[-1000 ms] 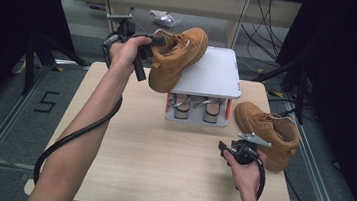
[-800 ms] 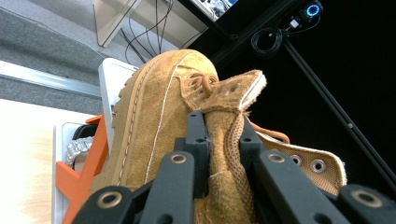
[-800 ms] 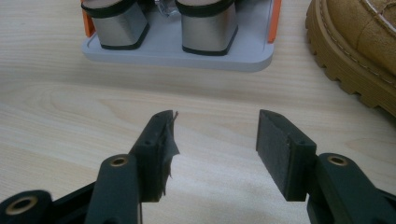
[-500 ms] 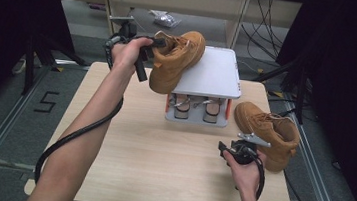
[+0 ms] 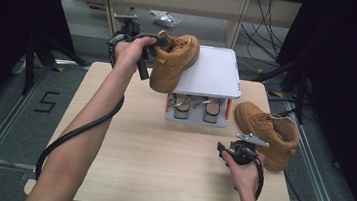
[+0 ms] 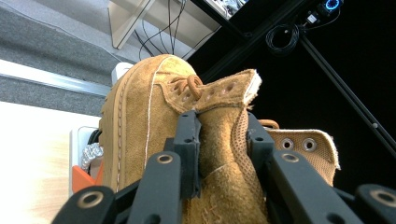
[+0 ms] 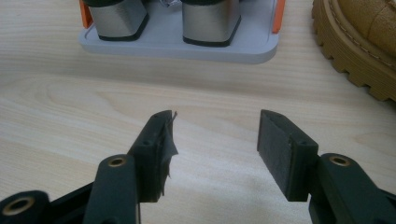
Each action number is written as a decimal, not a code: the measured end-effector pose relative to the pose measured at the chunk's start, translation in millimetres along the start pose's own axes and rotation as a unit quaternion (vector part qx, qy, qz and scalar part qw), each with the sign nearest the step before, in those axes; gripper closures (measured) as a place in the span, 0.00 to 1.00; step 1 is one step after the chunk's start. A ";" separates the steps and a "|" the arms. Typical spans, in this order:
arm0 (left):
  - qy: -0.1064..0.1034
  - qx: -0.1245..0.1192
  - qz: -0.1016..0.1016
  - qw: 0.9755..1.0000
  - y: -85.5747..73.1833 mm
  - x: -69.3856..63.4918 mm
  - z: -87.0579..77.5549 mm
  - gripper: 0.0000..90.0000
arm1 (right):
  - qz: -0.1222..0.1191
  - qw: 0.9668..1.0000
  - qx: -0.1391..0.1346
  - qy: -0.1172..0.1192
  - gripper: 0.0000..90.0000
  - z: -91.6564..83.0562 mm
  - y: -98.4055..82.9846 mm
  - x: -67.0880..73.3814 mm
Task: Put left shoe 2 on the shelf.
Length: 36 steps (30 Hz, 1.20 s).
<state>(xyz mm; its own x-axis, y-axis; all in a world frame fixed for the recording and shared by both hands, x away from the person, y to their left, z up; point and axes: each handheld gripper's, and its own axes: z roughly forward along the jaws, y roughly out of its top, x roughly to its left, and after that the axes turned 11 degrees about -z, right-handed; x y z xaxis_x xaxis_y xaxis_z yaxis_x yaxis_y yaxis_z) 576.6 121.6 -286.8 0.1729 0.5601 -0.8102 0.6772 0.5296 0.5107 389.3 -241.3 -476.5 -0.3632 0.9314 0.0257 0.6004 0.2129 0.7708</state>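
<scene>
right gripper sits low near the front right of the table, jaws standing apart with bare wood between the pads, nothing held; in the right gripper view its own gripper looks across open tabletop toward the base of the grey rack. plenty of free wood all along the near edge and the left half of the table. just beside that hand, near the right edge, lies the second boot, lugged tan sole facing the jaws. farther back, the rack's white top shelf is clear on its right side, and the tan suede boot leans on its left edge, toe hanging down past the rim, heel end raised. left gripper is up at the boot's collar: in the left gripper view the gripper has its jaws on either side of the collar and tongue, and they have just been opening, pads flanking the suede without a clear squeeze. boot shows pale stitching, a tan lace, metal eyelets, mesh lining
</scene>
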 end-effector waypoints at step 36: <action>-0.071 -0.029 0.028 0.997 0.3 2.4 -53.7 0.50 | 0.009 1.000 0.013 0.008 0.50 0.6 -0.6 5.5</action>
<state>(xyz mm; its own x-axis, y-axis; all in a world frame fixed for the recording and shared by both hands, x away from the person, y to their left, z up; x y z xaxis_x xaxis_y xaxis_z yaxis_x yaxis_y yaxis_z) 538.8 157.4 -273.2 0.3103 0.4963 -0.8108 0.6220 0.5389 0.5680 387.4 -236.1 -477.1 -0.3645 0.9299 0.0498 0.6252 0.2048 0.7531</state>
